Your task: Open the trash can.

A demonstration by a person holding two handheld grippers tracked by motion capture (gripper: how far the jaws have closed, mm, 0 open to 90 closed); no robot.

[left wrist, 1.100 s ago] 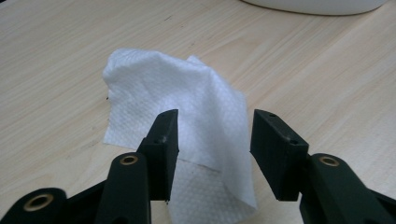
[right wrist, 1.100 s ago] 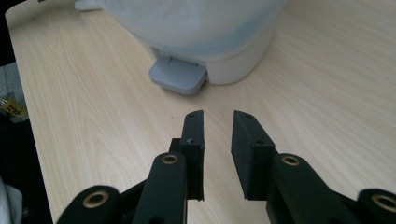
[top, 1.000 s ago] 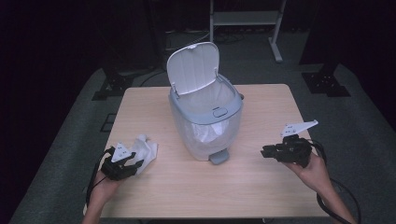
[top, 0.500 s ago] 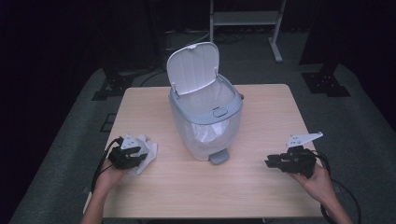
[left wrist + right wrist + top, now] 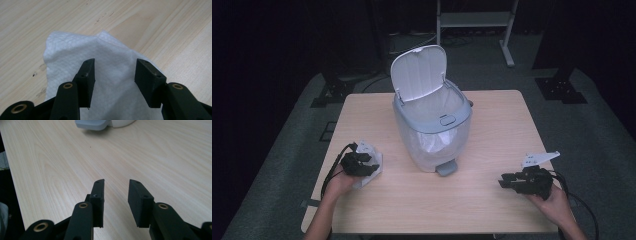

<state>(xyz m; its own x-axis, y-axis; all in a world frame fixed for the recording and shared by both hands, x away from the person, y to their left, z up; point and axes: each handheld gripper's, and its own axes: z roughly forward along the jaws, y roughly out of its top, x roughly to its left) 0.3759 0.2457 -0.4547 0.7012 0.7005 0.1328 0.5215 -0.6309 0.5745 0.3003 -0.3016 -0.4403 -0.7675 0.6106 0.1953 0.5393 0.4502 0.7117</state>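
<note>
At the table's (image 5: 492, 210) front-left corner, the left gripper (image 5: 113, 72) hovers over a white tissue (image 5: 75, 57), jaws apart either side of it w/o clamping, prob. lined up for a pinch. Bin (image 5: 432, 130) sits mid-table, lid (image 5: 419, 70) up, so it's ready to take the tissue. Right gripper (image 5: 116, 195) rests low at front-right, jaws apart, empty, bare wood around it, near the table edge.

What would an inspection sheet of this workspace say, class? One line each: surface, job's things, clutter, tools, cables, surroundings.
Surface: light wooden table, bare grain.
Job's things: pedal bin at centre, lid up, liner inside; white tissue lying flat at the left.
Clutter: nothing seen.
Tools: left tool open over the tissue; right tool open over bare wood.
Cables: one trails from each tool.
Surroundings: dark room, grey carpet, metal stand behind.
</note>
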